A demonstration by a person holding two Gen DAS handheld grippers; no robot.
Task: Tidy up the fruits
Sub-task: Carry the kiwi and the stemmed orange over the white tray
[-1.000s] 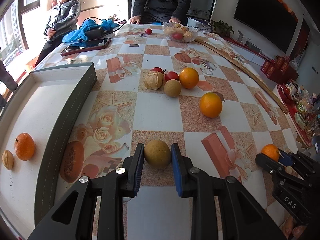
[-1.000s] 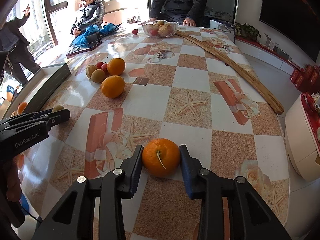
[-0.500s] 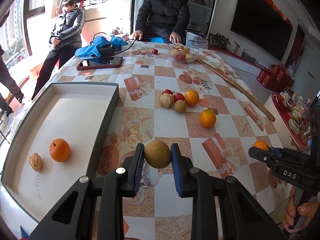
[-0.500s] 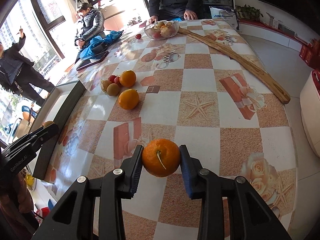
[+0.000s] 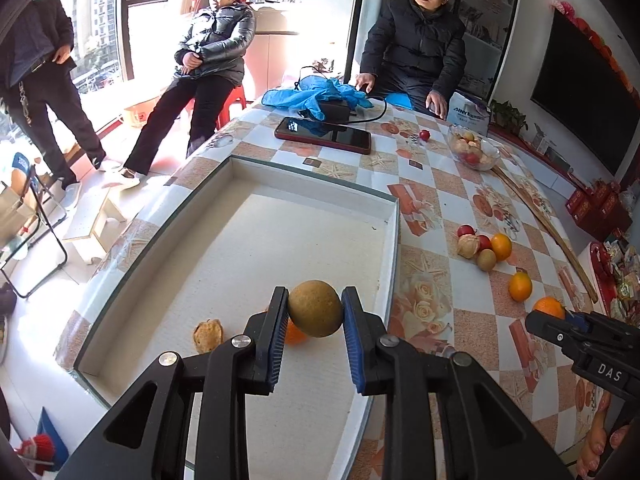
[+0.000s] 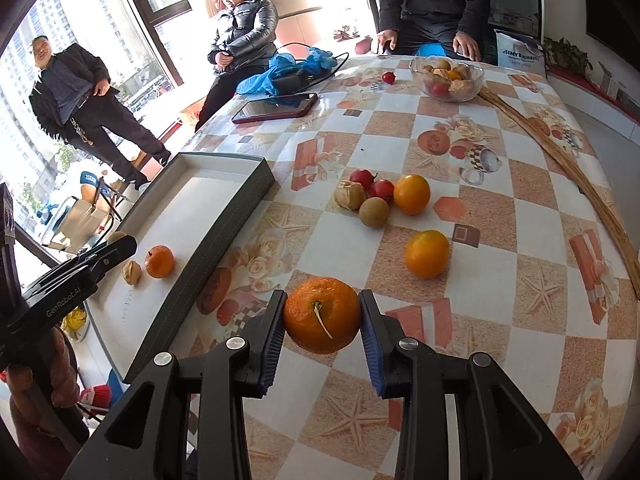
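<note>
My left gripper (image 5: 315, 316) is shut on a round brown fruit (image 5: 315, 309) and holds it above the white tray (image 5: 280, 184). In the tray lie a walnut-like fruit (image 5: 208, 335) and a mandarin (image 5: 295, 336), partly hidden behind the held fruit. My right gripper (image 6: 322, 318) is shut on a mandarin (image 6: 322, 314) with a stem, held above the table right of the tray (image 6: 224, 216). A cluster of fruit (image 6: 376, 196) and a single orange (image 6: 426, 253) lie on the table beyond it.
A glass bowl of fruit (image 6: 447, 78), a phone (image 6: 276, 107), blue cloth (image 6: 288, 68) and a long wooden stick (image 6: 560, 160) lie on the patterned table. Three people are at the far side and left. The table edge curves off to the right.
Both grippers have lifted with their fruit and moved left. The left one now hangs over the tray; the right one has come closer to the tray.
</note>
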